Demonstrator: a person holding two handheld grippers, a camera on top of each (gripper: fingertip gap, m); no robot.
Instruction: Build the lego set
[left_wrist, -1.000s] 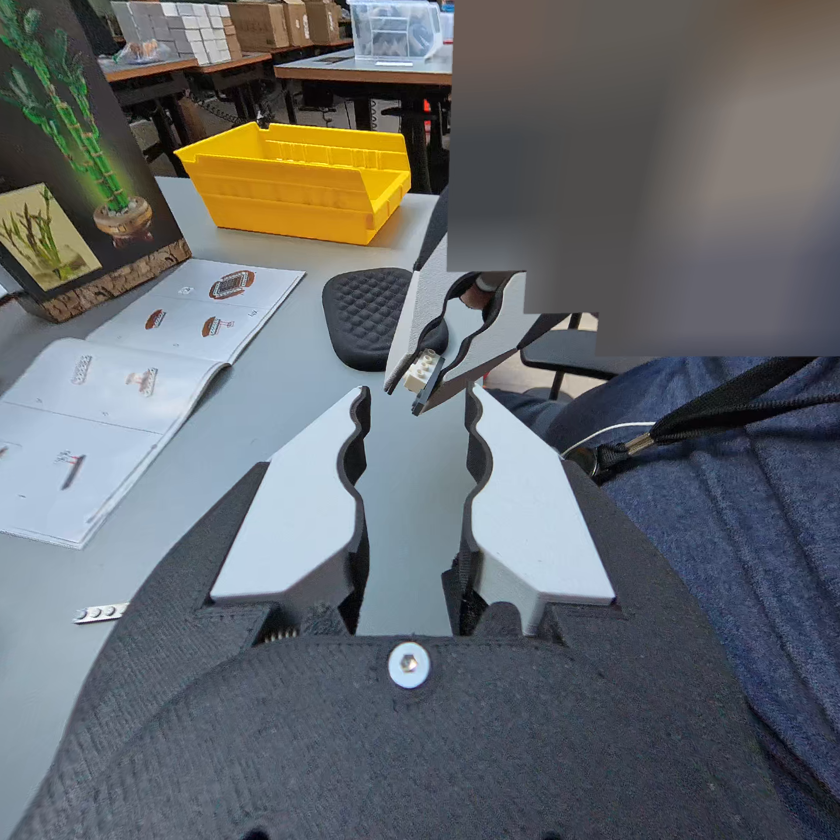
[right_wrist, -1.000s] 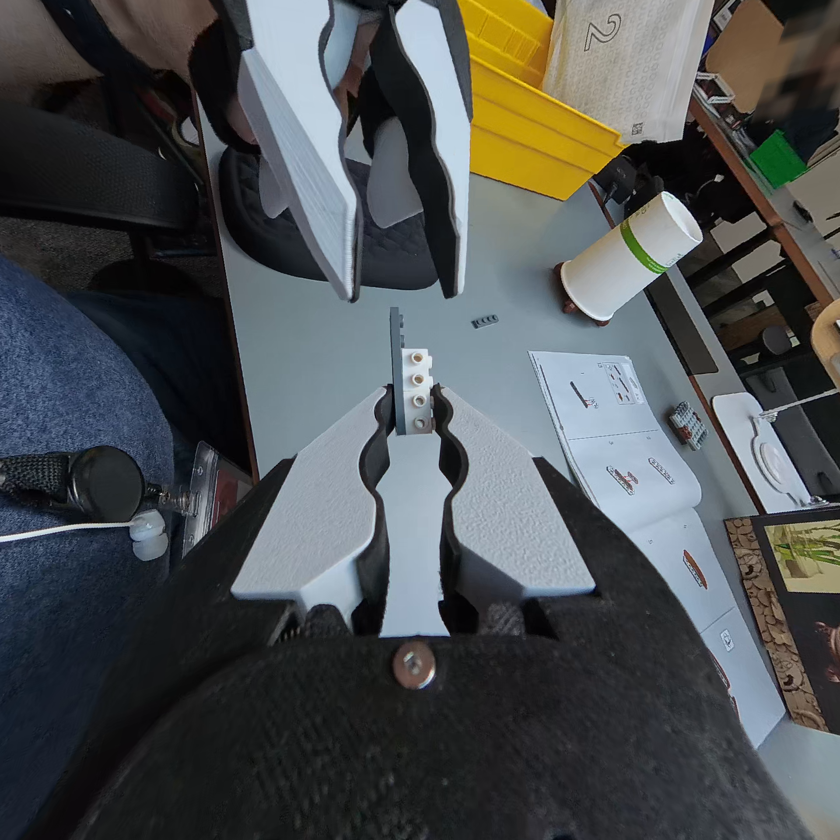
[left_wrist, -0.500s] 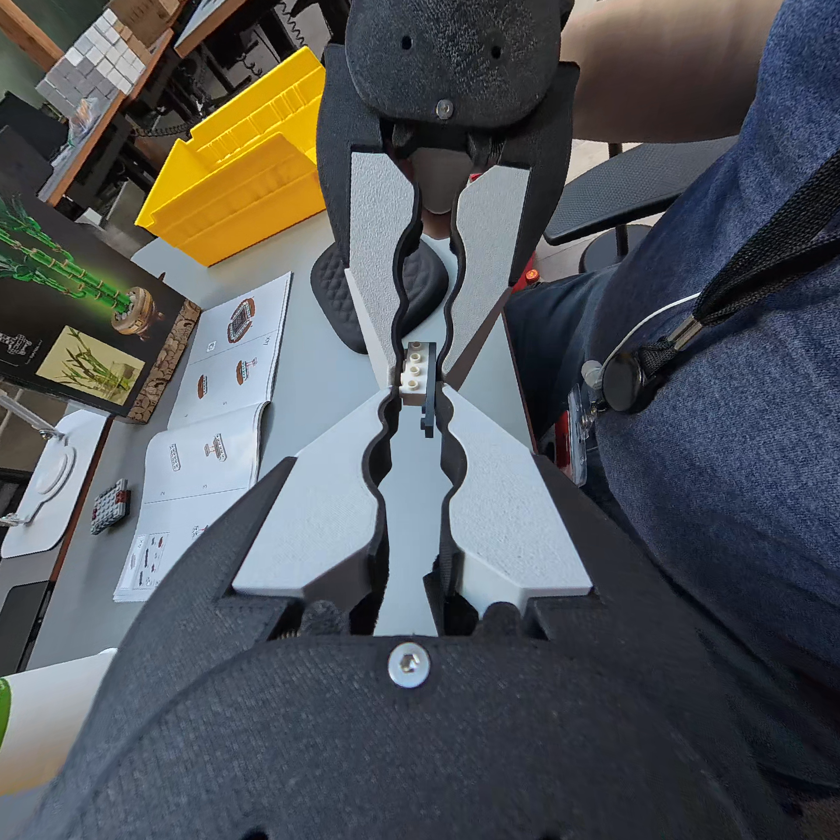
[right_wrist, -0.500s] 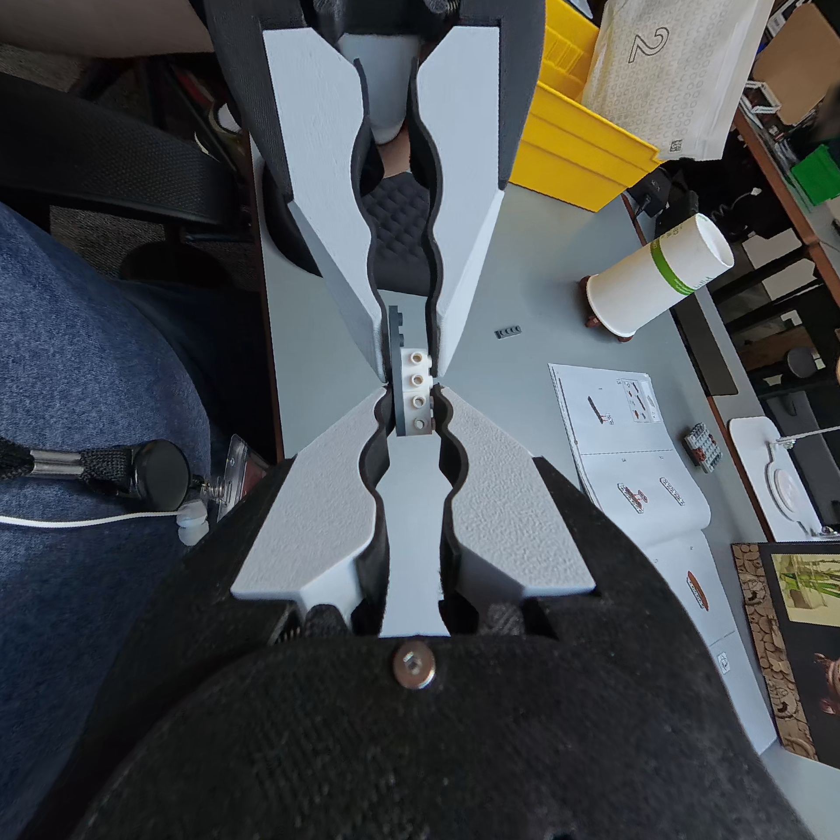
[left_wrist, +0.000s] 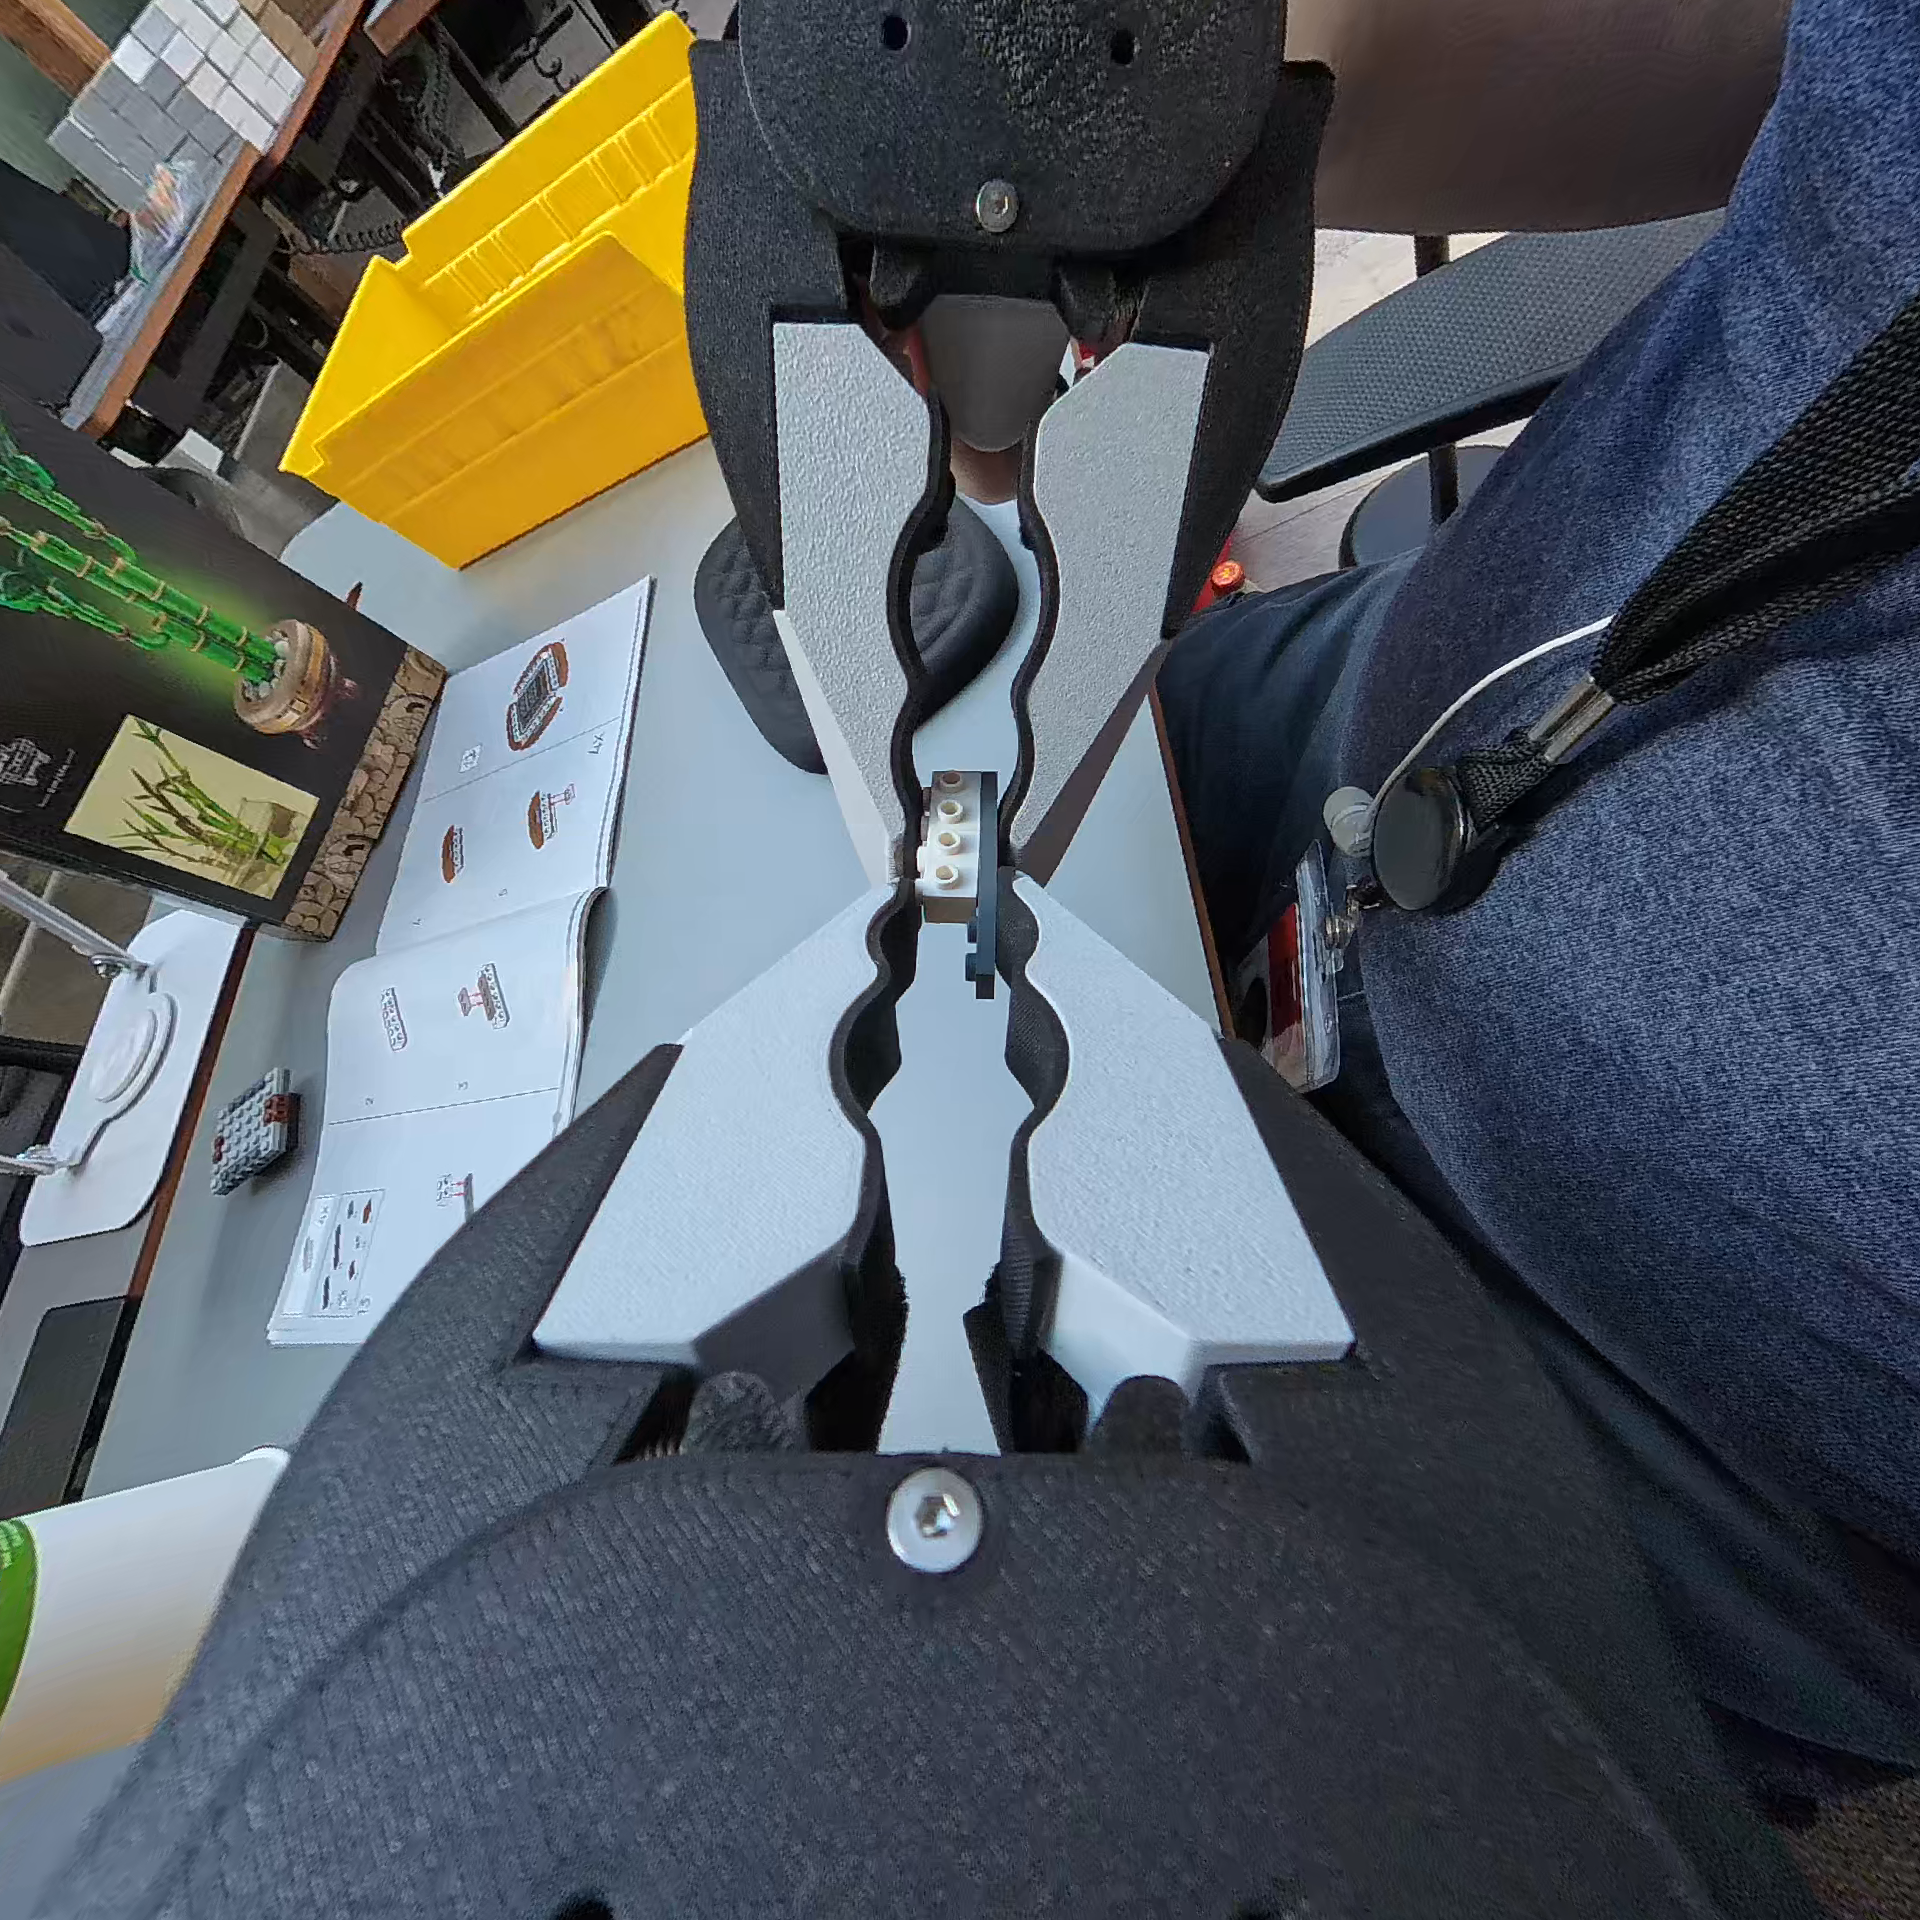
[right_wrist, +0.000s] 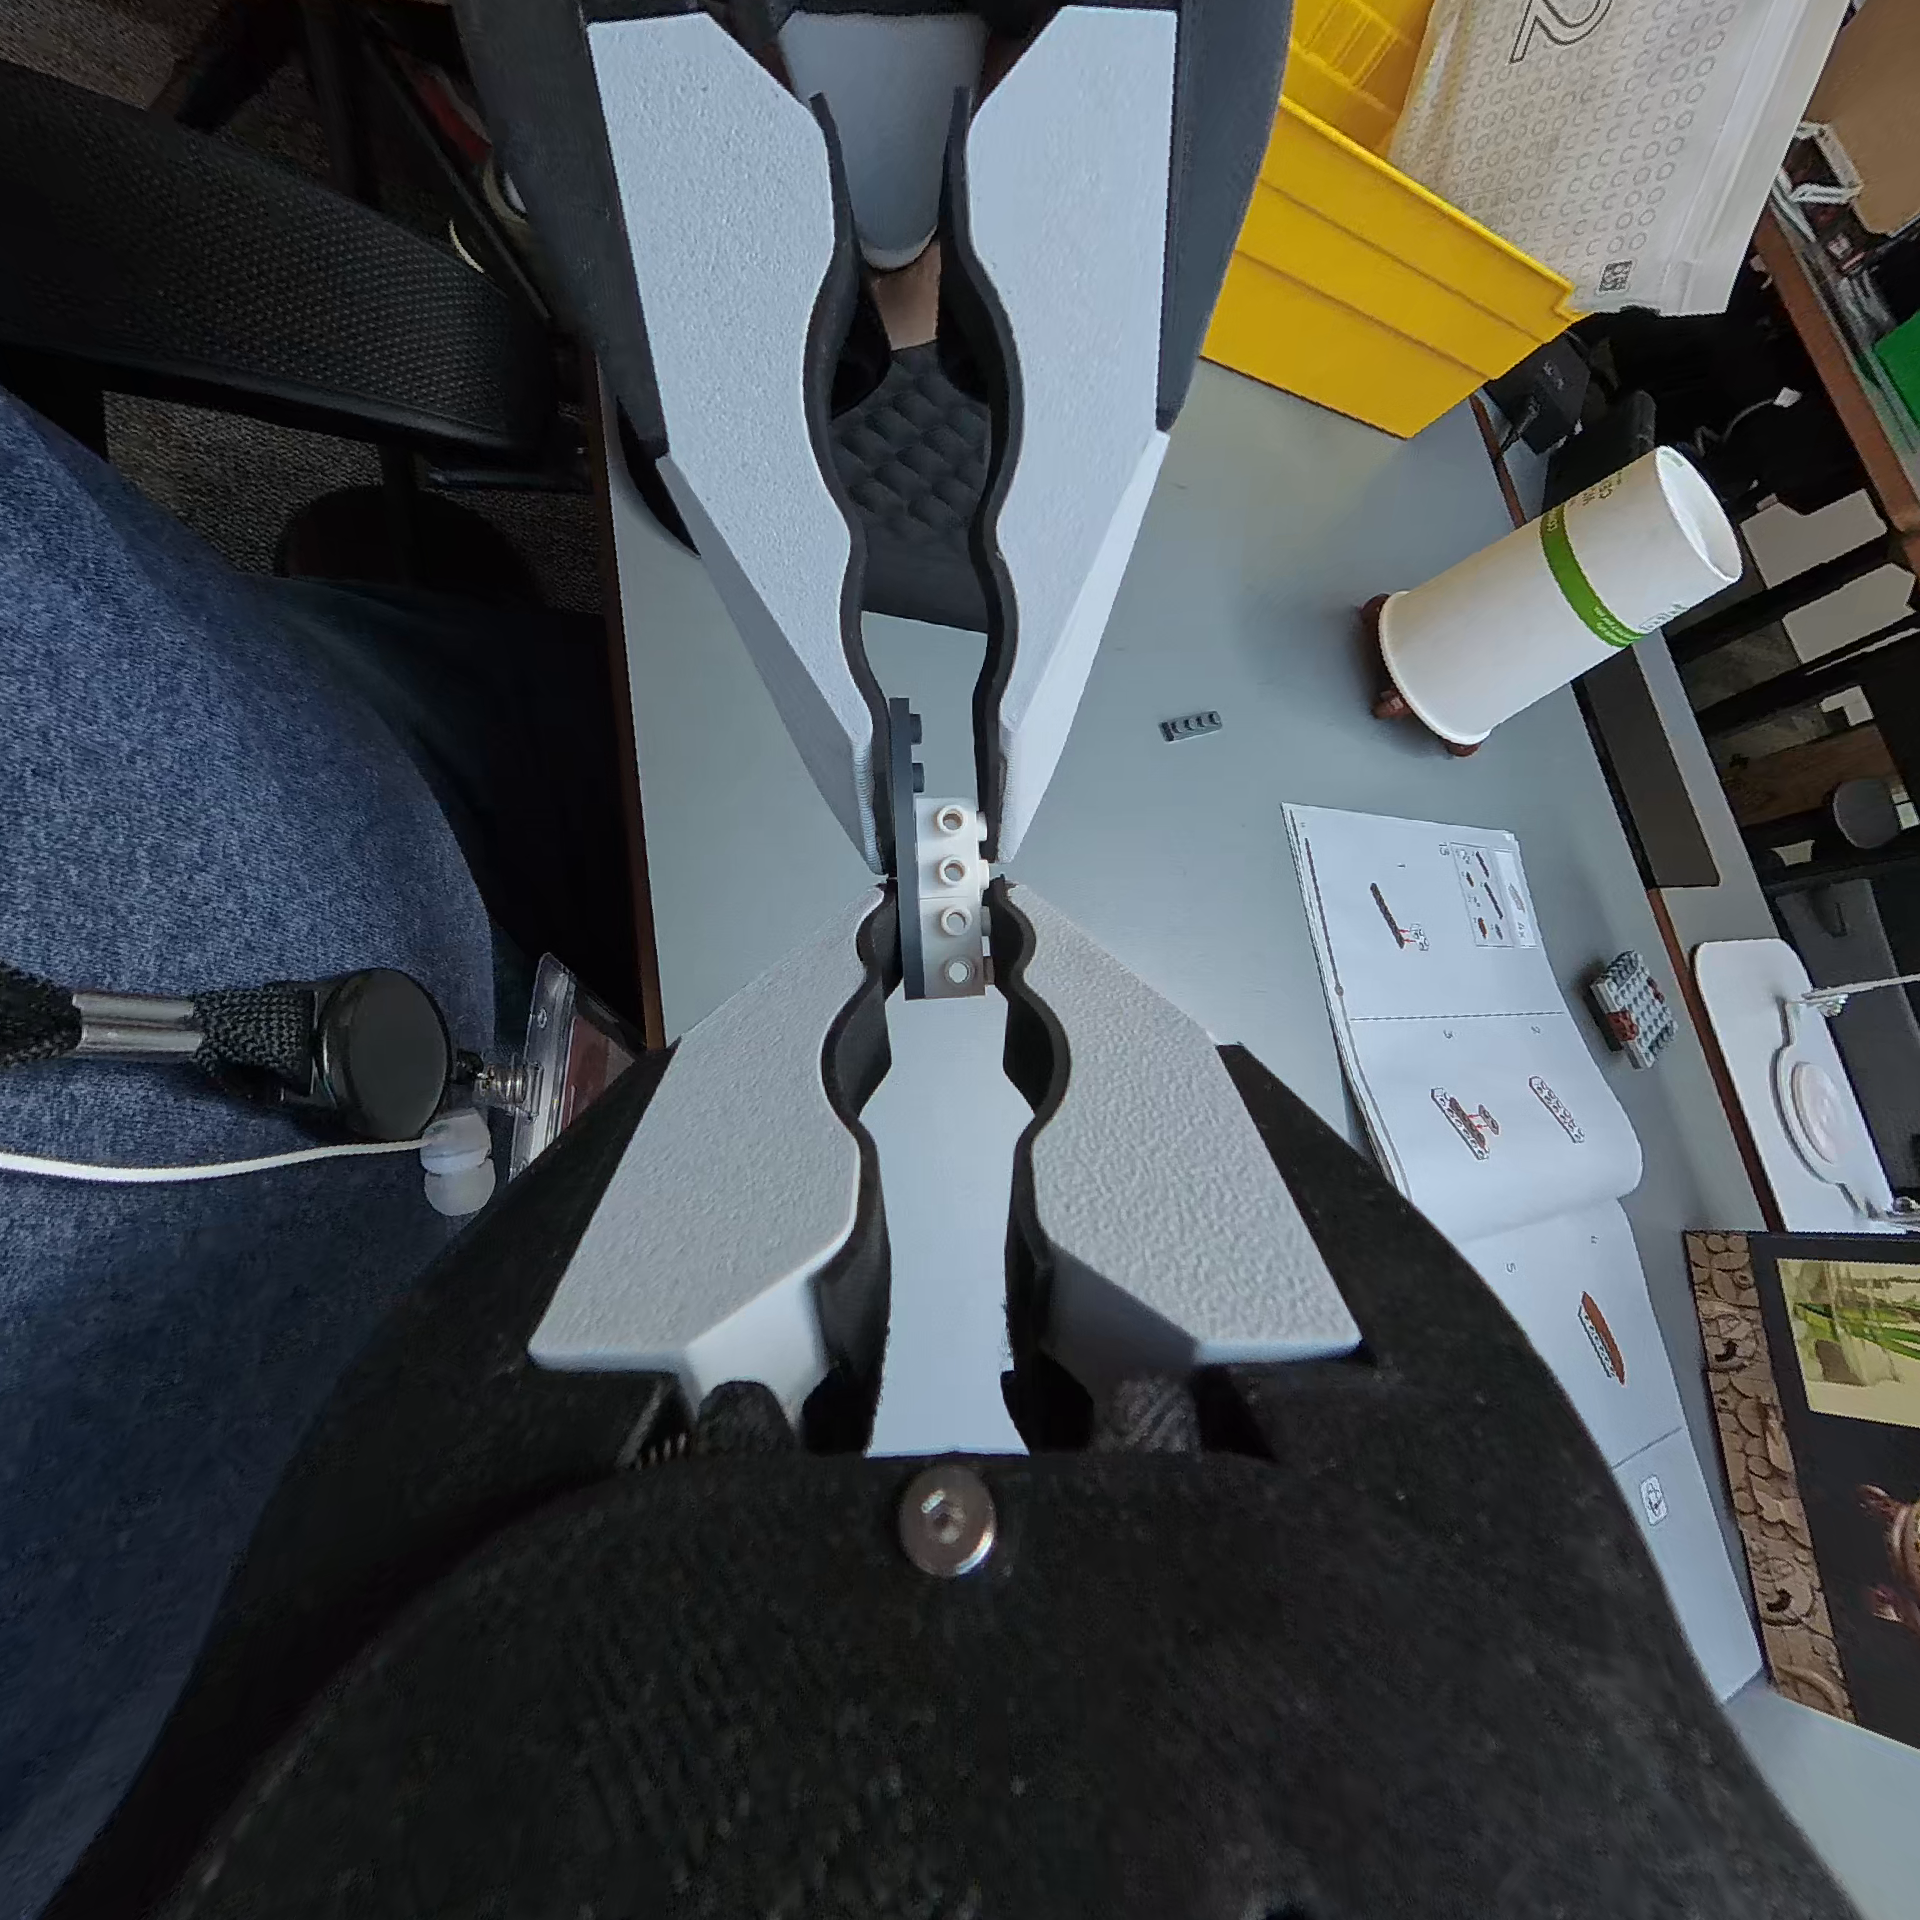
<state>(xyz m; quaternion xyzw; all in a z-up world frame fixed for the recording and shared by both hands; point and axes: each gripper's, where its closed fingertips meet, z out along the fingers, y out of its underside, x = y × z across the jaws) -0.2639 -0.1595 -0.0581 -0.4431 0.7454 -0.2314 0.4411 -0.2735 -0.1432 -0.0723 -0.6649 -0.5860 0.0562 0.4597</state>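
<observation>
Tip to tip, my 2 claws meet in mid-air above the near edge of the grey table (right_wrist: 1195, 582), in front of my blue-clad lap. My right claw (right_wrist: 940, 940) is clamped on the piece: a white brick (right_wrist: 954, 899) with 4 studs pressed onto a dark plate (right_wrist: 906, 748), both standing on edge between my pads. My left claw (left_wrist: 951, 920) has its fingers drawn in close around the far end of the same piece, the white brick (left_wrist: 951, 852) and dark plate (left_wrist: 982, 951) sitting right at its tips; whether its pads actually press on the piece or just stand beside it, I cannot tell. From the left wrist I see the right claw (left_wrist: 956, 831) pointing back at me, and from the right wrist the left claw (right_wrist: 930, 821) does the same. Only the left view shows the black set box (left_wrist: 177, 686) with its bamboo picture whole; the right view cuts it at the frame edge. Only the right view shows the loose dark 1-by-4 plate (right_wrist: 1191, 724) lying on the table, the paper cup (right_wrist: 1548, 613) in full, and the white bag (right_wrist: 1652, 145) in the yellow bin (right_wrist: 1351, 291). Both views show the open manual (left_wrist: 488, 935) and the small grey studded build (left_wrist: 255, 1127) beside it.
</observation>
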